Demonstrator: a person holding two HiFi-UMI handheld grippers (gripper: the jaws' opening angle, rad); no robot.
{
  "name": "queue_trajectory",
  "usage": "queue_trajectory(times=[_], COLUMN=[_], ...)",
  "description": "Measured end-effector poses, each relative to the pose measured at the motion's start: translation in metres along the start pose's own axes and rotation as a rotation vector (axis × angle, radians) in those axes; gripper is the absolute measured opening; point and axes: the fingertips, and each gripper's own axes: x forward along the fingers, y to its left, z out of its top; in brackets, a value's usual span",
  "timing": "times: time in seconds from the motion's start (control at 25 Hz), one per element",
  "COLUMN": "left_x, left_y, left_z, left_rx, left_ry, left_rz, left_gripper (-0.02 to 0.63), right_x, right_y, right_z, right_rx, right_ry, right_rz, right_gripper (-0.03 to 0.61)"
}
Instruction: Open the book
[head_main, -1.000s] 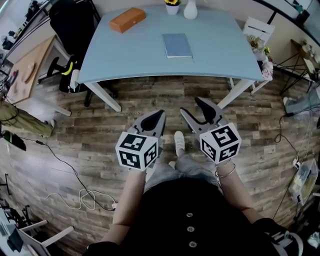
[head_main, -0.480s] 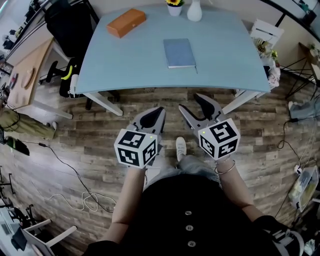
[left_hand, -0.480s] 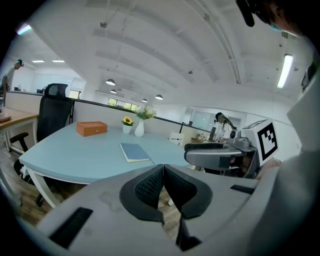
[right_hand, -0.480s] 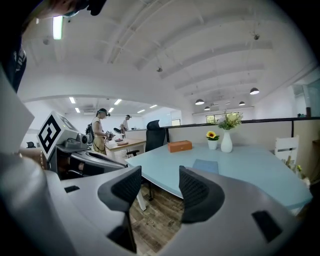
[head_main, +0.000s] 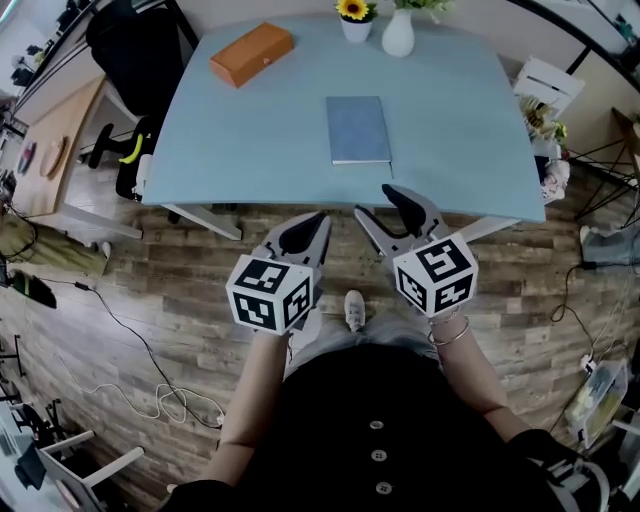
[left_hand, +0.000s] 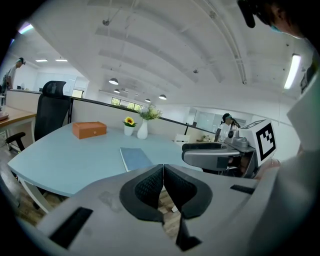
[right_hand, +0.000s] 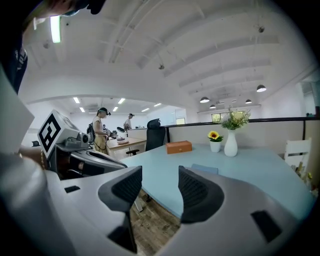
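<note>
Blue book (head_main: 358, 129) closed, flat on table (near front edge), cover up.

A closed slate-blue book (head_main: 358, 129) lies flat near the middle of the pale blue tabletop (head_main: 250, 130). It is well apart from the orange rectangular box (head_main: 252, 54) at the far left, and from the white ceramic vase (head_main: 398, 38) beside the small white sunflower pot (head_main: 354, 20). Both grippers hang at the table's near edge (wood-plank floor (head_main: 150, 280) below). The grey left gripper (head_main: 316, 218) has its jaws together, and the grey right gripper (head_main: 377, 203) has its jaws apart.
</note>
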Motion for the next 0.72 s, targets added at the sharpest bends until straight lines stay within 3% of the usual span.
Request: queue_trajectory(times=[0.36,0.72], left_x=[0.042,0.044], left_y=[0.016,0.033], left_z=[0.015,0.015], left_rx=[-0.028,-0.056], left_ry=[0.007,0.027], left_rz=[0.044,0.096], left_gripper=[0.012,0.012], right_x=[0.025,0.041], right_y=[-0.043,-0.053], right_z=[0.002,0.005], right_rx=[-0.001,0.026], right_ry=[0.025,0.022], right_rz=[0.046,0.075], right_gripper=[0.199,0.196])
